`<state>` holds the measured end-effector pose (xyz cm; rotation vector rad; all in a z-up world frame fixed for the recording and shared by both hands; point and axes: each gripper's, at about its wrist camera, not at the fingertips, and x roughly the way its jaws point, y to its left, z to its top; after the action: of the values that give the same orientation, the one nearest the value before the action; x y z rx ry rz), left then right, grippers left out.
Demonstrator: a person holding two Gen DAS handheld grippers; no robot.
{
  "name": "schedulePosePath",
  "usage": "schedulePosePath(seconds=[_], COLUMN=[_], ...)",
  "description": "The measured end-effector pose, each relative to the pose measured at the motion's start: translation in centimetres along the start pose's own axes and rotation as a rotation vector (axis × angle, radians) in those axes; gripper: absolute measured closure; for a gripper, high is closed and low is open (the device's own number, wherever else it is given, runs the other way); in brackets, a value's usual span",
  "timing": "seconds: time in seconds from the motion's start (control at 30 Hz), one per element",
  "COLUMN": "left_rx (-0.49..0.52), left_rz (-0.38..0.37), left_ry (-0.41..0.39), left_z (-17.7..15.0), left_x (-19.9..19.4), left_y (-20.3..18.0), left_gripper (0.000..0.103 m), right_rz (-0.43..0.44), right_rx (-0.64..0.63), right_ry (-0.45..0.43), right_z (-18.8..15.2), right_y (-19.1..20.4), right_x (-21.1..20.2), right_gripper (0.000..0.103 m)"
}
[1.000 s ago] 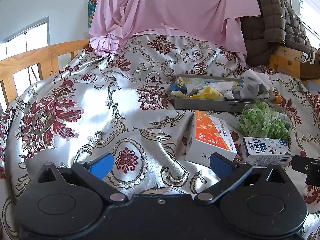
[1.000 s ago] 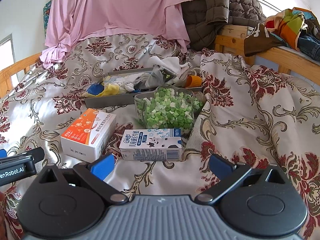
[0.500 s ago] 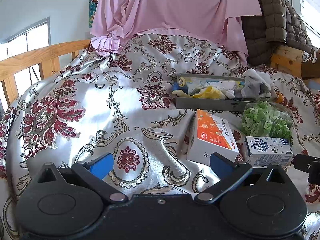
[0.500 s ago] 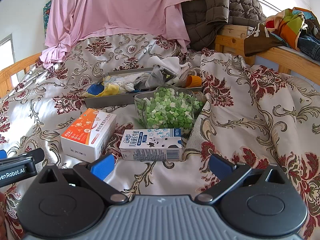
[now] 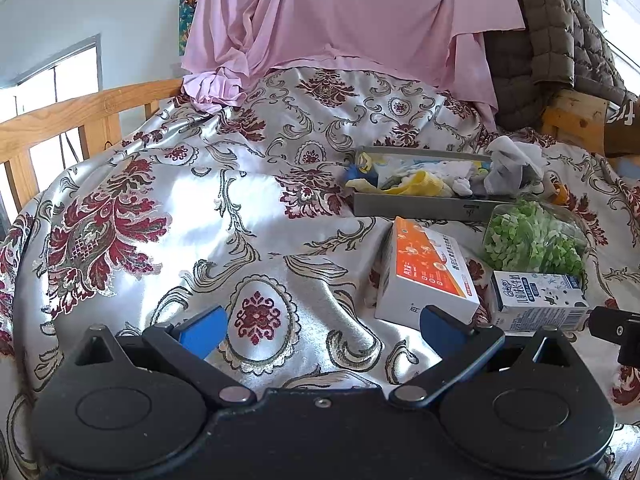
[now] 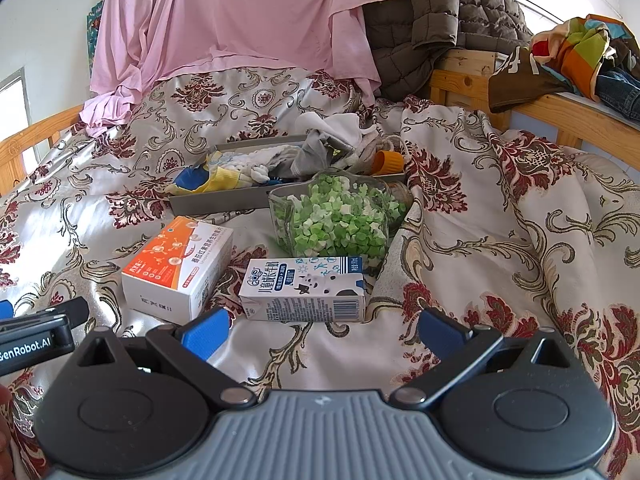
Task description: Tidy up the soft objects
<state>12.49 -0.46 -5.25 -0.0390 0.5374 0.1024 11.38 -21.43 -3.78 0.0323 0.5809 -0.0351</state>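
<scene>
Landmark: grey tray [image 6: 224, 202] on the bed's patterned bedspread [image 5: 160, 216].

Left of the tray: bare bedspread, with a wooden bed rail [image 5: 72, 112] at the far left edge. Left tool [image 5: 320, 324] hovers low over the cloth, nearer the camera than the tray; its blue fingers [image 5: 202, 330] are spread wide, nothing between them.

In the tray: soft items heaped together, a yellow and blue cloth [image 6: 212, 178] at its left end, white knitted pieces [image 6: 256, 160] in the middle, a grey sock [image 6: 312, 156] draped over its right end. An orange cap [image 6: 387, 162] lies just beside the tray's right end.

In front of the tray: orange-and-white box [image 6: 176, 266] at left, clear bag of green pieces [image 6: 340, 216] at right, touching the tray's front wall. A milk carton [image 6: 306, 294] lies on its side just in front of the bag.

Right tool [image 6: 322, 330] hovers in front of the carton, fingers wide apart, empty.

Behind the tray: pink sheet [image 6: 224, 20], brown quilted jacket [image 6: 448, 16].
</scene>
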Motion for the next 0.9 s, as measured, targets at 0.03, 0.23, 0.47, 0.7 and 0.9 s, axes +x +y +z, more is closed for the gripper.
schedulePosePath(seconds=[0.03,0.23,0.47,0.7,0.9], left_rx=[0.000,0.000,0.003,-0.043,-0.052], left_rz=[0.000,0.000,-0.001,-0.030,-0.049], left_ry=[0.000,0.000,-0.004,0.001,-0.008], left_z=[0.01,0.00,-0.02,-0.08,0.01], left_x=[0.00,0.01,-0.01,-0.21,-0.46], left_y=[-0.01,0.00,0.01,0.39,0.21], left_gripper=[0.001,0.001,0.001,0.001,0.001], right_rz=[0.000,0.000,0.000,0.000,0.001], right_rx=[0.001,0.001,0.001,0.001,0.001], right_ry=[0.000,0.001,0.000,0.001,0.001], right_z=[0.01,0.01,0.00,-0.01,-0.01], right_y=[-0.03,-0.03,-0.02,-0.01,-0.03], right_x=[0.00,0.01,0.02,0.03,0.03], right_gripper=[0.000,0.000,0.000,0.000,0.000])
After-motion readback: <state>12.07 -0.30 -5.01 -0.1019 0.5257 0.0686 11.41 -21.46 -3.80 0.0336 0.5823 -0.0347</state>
